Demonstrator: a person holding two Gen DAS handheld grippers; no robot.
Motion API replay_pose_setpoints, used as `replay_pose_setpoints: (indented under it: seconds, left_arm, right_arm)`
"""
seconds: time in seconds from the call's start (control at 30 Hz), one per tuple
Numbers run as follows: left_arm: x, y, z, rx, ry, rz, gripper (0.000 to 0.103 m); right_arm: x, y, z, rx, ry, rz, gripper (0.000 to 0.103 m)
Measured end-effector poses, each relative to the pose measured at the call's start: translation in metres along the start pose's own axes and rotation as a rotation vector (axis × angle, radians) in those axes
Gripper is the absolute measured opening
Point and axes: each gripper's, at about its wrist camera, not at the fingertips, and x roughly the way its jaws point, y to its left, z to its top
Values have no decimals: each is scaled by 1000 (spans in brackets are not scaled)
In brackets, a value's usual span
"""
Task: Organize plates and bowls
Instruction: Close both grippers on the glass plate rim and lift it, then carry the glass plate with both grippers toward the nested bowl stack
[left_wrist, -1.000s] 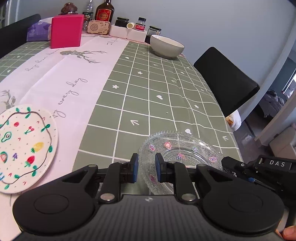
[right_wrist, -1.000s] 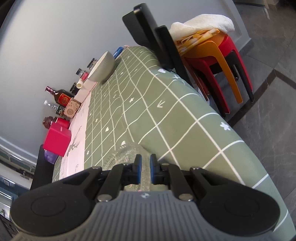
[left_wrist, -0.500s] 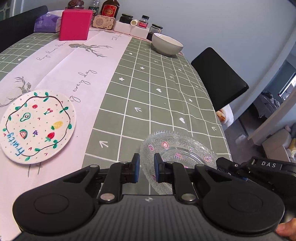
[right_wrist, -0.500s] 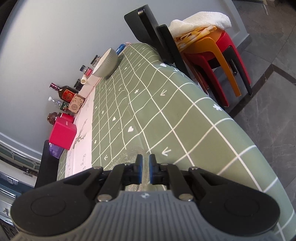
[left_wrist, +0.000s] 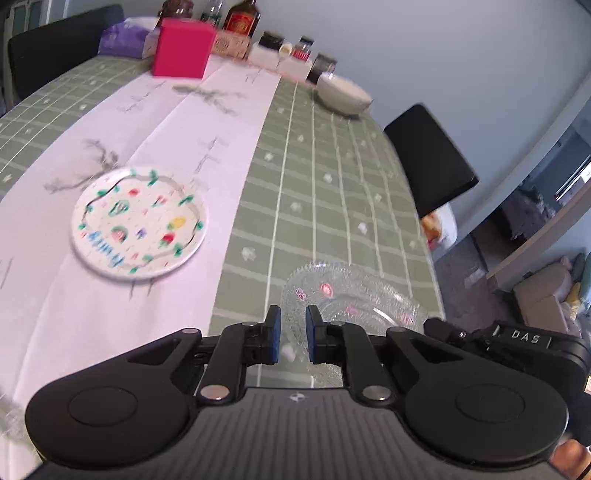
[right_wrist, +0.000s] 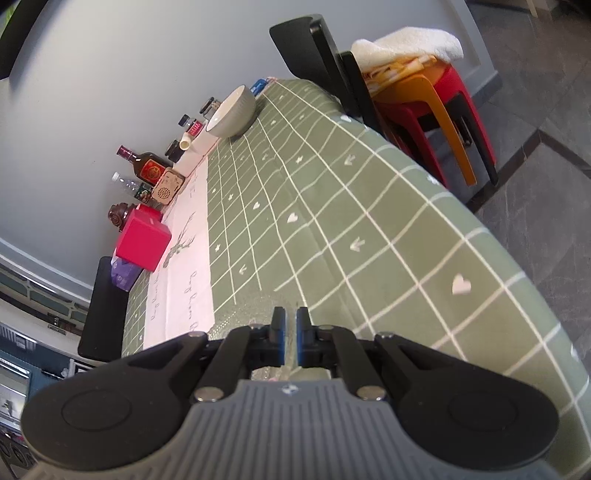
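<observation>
The glass bowl (left_wrist: 354, 295), clear, knobbly, with pink flowers, sits empty near the table's (left_wrist: 332, 177) right edge. Both grippers pinch its rim: left gripper (left_wrist: 293, 334) narrow, just closing, right gripper (right_wrist: 290, 334) nearly shut.

The grey bowl (left_wrist: 343, 92) stands at the far edge.

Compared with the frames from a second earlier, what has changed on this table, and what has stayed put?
The glass dish has travelled with both grippers, rising off the tablecloth and drawing back from the far end. The left gripper has just been closing its fingers, with the dish's rim between them. The right gripper stays shut on the rim too. The fruit-painted plate, grey bowl and pink box have not moved.
</observation>
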Motion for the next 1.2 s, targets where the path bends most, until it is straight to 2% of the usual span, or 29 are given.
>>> replay_pose_setpoints:
  seconds: [0.13, 0.27, 0.4, 0.57, 0.67, 0.77, 0.87, 1.03, 1.2]
  left_arm:
    - [-9, 6, -14, 28, 55, 54, 15]
    - [-18, 16, -27, 21, 82, 66, 14]
    - [-34, 22, -40, 39, 95, 54, 13]
    - [-58, 31, -53, 32, 150, 19, 13]
    - [-75, 32, -64, 77, 171, 22, 12]
    - [-88, 34, -80, 119, 204, 27, 11]
    - [-99, 40, -99, 142, 250, 23, 11]
    - [-111, 49, -131, 187, 360, 1, 10]
    - [-117, 55, -163, 234, 385, 18, 9]
  right_arm:
    - [-10, 0, -19, 6, 29, 3, 3]
    - [-16, -3, -38, 12, 68, -13, 3]
    - [-28, -6, -53, 23, 81, -23, 2]
    - [-57, -6, -70, 20, 76, 15, 3]
    - [-80, -2, -86, 13, 71, 18, 2]
    - [-103, 2, -108, -26, 50, 12, 2]
    - [-120, -7, -131, 2, 63, 8, 2]
    - [-150, -25, -171, 9, 71, -18, 2]
    - [-167, -42, -207, 25, 87, -56, 2]
